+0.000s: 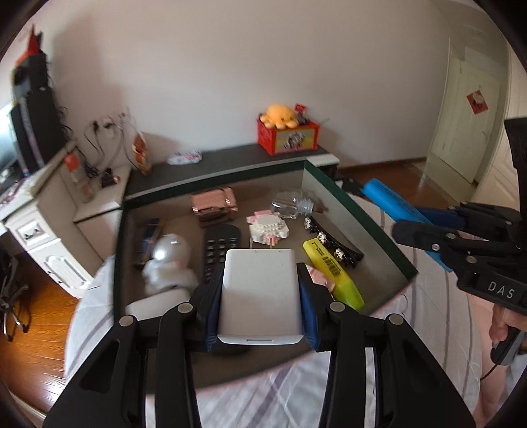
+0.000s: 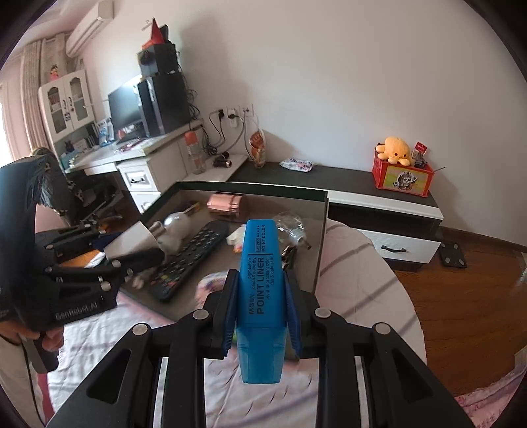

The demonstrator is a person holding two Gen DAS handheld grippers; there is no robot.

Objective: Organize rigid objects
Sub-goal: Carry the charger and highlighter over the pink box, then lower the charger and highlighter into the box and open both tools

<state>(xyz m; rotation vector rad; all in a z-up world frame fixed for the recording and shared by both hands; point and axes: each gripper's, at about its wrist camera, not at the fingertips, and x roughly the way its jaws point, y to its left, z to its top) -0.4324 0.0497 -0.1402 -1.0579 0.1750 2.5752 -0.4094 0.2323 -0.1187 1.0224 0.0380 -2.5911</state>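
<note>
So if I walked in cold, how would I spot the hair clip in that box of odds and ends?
Look for the shallow dark-rimmed box lying on the striped bedding. Go to its right side, just right of the yellow highlighter. The hair clip is the long black bar lying flat there; unlike the black remote control nearby, it is slim and carries a row of sparkly flower studs.

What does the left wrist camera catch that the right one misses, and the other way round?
Only left: a yellow highlighter and black hair clips in the tray, and a white door.
Only right: an air conditioner and a monitor.
Both: the remote, bulb and octopus toy.
</note>
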